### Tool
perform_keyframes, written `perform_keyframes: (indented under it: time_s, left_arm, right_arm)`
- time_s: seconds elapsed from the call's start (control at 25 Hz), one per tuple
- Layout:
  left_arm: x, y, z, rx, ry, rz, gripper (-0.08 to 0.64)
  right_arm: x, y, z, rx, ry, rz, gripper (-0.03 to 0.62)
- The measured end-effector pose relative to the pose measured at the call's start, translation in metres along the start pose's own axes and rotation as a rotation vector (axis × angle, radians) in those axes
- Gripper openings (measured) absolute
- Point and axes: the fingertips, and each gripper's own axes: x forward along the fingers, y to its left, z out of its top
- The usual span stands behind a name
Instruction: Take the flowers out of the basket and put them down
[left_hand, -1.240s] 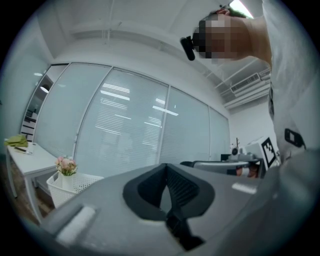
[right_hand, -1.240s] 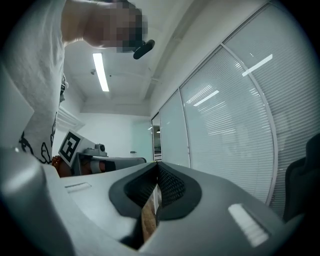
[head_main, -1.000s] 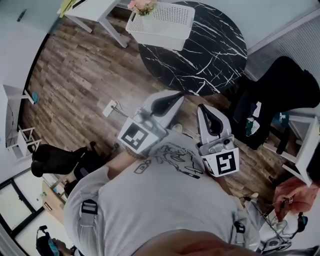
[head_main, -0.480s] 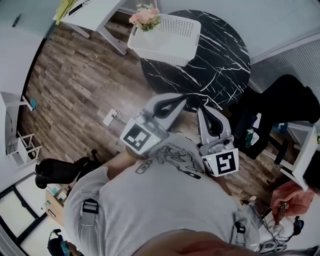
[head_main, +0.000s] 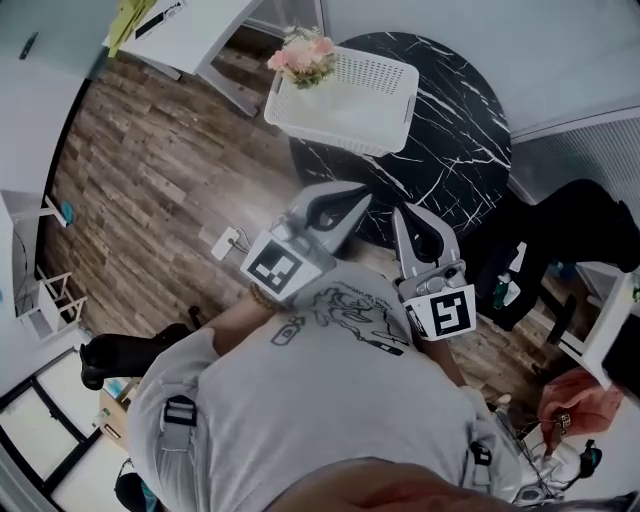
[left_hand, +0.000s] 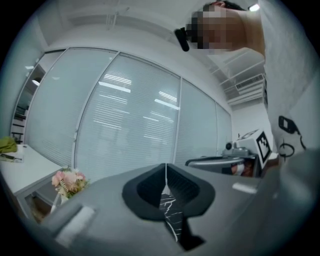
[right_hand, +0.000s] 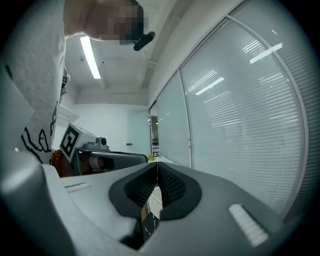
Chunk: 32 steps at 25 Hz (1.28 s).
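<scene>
**Both hand-held grippers shut and empty, flowers waiting in the basket**

The wooden floor takes up most of my head view; on it stands the round black marbled surface, much of its top bare, which I judge the natural place to lay the flowers down. The white slotted basket sits at the far left part of that surface, well apart from both tools. I have the left hand-held gripper close in front of the body, tips pointing toward the near rim of the surface; its jaws are pressed together with nothing between them, and only marbled top shows through the slit. The right hand-held gripper rides just beside it, jaws likewise together and empty; I read this as a carrying posture on the approach, not a grasp. The flowers, a small pink bunch with green, stand in the basket's far left corner, heads above the rim. By my judgement the task has not begun; the left tool is on the flowers' side, so I would reach with it, open the jaws first, and aim for the stems, since the blooms would crush.
</scene>
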Motion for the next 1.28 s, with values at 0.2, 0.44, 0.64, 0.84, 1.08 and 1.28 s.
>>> perform_keyframes:
  time_s: [0.2, 0.44, 0.64, 0.84, 1.08, 1.28]
  left_arm:
    - [0.004, 0.053, -0.014, 0.001, 0.038, 0.042, 0.029]
    - [0.005, 0.114, -0.042, 0.016, 0.121, 0.097, 0.063]
    - [0.0, 0.167, -0.067, 0.065, 0.189, 0.152, 0.098]
    - [-0.004, 0.222, -0.091, 0.092, 0.267, 0.222, 0.134]
    - [-0.003, 0.274, -0.129, 0.112, 0.363, 0.26, 0.197]
    - [0.003, 0.306, -0.161, 0.117, 0.449, 0.247, 0.212]
  right_arm:
    - [0.046, -0.018, -0.015, -0.007, 0.041, 0.032, 0.029]
    - [0.105, -0.043, -0.042, -0.026, 0.103, 0.079, 0.074]
    - [0.15, -0.057, -0.074, -0.045, 0.168, 0.124, 0.112]
    - [0.193, -0.066, -0.105, -0.062, 0.221, 0.169, 0.172]
    - [0.239, -0.085, -0.138, -0.088, 0.286, 0.198, 0.243]
    - [0.277, -0.101, -0.167, -0.137, 0.333, 0.24, 0.262]
